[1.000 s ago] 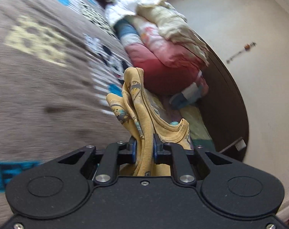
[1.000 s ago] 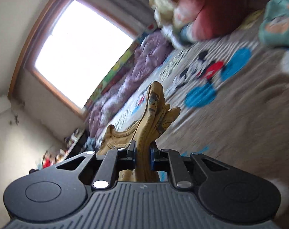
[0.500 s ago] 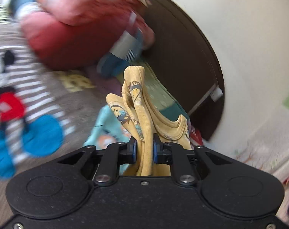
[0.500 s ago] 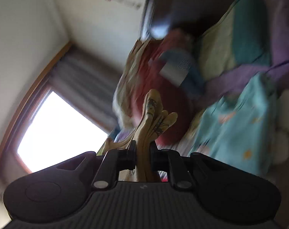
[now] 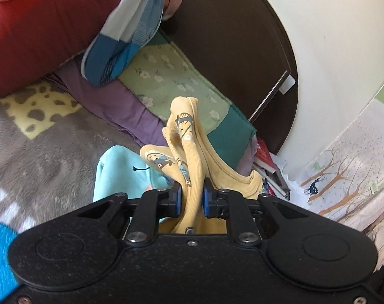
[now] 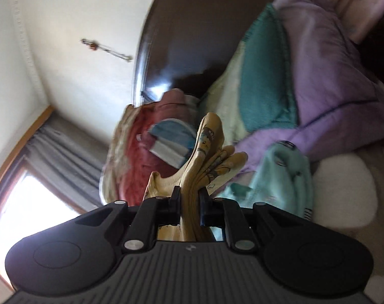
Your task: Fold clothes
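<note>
A yellow printed garment is bunched up between the blue pads of my left gripper, which is shut on it. The same yellow garment also sticks up out of my right gripper, shut on another bunch of it. A light turquoise garment lies on the bed just beyond the left gripper; in the right wrist view the turquoise garment sits to the right of the fingers. How the yellow cloth hangs below both grippers is hidden.
A grey fleece blanket covers the bed. Stacked at its head are a red duvet, a blue-and-white pillow and a purple-green quilt, against a dark headboard. Books lie beside the bed. A curtained window is at left.
Both views have swung from the middle of the blanket and the window toward the headboard and the piled bedding. The turquoise garment has come into view. Both grippers kept their hold on the yellow garment.
</note>
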Available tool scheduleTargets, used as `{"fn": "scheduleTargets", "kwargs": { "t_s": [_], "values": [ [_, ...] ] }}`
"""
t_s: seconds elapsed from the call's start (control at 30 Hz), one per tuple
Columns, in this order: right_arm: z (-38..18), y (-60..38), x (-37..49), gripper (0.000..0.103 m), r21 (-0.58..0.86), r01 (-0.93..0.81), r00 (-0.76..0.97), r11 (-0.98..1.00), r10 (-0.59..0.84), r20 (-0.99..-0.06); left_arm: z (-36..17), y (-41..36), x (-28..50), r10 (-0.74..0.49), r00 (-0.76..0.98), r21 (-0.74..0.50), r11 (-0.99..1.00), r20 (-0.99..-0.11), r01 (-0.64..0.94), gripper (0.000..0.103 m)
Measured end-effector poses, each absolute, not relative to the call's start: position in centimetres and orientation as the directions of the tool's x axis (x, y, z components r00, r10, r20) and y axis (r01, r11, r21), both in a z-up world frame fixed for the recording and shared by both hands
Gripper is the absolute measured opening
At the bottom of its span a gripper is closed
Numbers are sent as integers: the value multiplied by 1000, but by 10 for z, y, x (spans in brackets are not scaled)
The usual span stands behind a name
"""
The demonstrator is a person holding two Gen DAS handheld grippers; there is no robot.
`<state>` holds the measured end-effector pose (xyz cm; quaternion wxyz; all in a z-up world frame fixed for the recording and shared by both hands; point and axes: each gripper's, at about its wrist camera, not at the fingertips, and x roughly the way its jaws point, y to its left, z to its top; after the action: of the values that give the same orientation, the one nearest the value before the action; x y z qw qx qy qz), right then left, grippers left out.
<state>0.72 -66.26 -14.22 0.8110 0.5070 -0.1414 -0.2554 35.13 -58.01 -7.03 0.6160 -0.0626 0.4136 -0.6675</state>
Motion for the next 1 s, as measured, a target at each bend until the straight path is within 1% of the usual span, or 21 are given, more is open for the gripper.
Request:
{"fn": "scheduleTargets", "kwargs": {
  "t_s": [0.07,0.17,0.27,0.33,0.37,0.43,0.53,0.6,0.67,0.73,0.83,0.87,0.9,0.93,1.0],
  "values": [
    [-149,-665,10,15,896,298,819,329,-570,-64,-78,-587,355,-867,-254,-630,85,-428,772,13],
    [-156,-665,11,15,899,312,808,306,-583,-82,-91,-594,359,-863,-268,-634,76,-429,769,13],
    [-162,-669,16,15,893,343,802,292,-585,-117,-105,-595,361,-856,-246,-620,105,-454,778,13],
    [-163,-670,20,16,874,399,789,278,-589,-173,-112,-594,358,-846,-202,-576,144,-494,804,27],
    [-162,-669,22,17,861,428,779,275,-595,-197,-115,-593,357,-842,-181,-556,161,-509,816,28],
    [-155,-665,24,20,825,483,753,293,-621,-219,-113,-586,354,-855,-144,-526,165,-497,834,29],
    [-135,-651,26,20,723,581,696,374,-690,-202,-98,-571,348,-880,-42,-445,198,-474,873,29],
    [-120,-639,27,20,640,633,660,435,-736,-152,-86,-559,339,-903,27,-387,210,-428,898,29],
    [-111,-631,32,19,570,643,679,512,-725,-115,-78,-548,326,-928,25,-353,166,-371,921,29],
    [-106,-627,41,19,506,643,710,575,-695,-113,-79,-542,307,-935,-1,-302,114,-355,946,29],
    [-117,-635,59,19,479,660,736,579,-626,-258,-98,-549,284,-892,43,-180,138,-451,974,29],
    [-126,-642,63,19,499,663,740,559,-591,-322,-107,-549,279,-881,69,-149,156,-468,976,29],
    [-133,-648,65,16,510,660,746,552,-559,-361,-115,-549,275,-874,92,-127,172,-478,977,29],
    [-134,-648,64,16,511,655,751,557,-555,-357,-118,-544,275,-884,96,-152,184,-457,971,29],
    [-129,-648,59,16,505,650,754,568,-565,-336,-117,-542,278,-887,99,-196,207,-451,959,29]
  ]
}}
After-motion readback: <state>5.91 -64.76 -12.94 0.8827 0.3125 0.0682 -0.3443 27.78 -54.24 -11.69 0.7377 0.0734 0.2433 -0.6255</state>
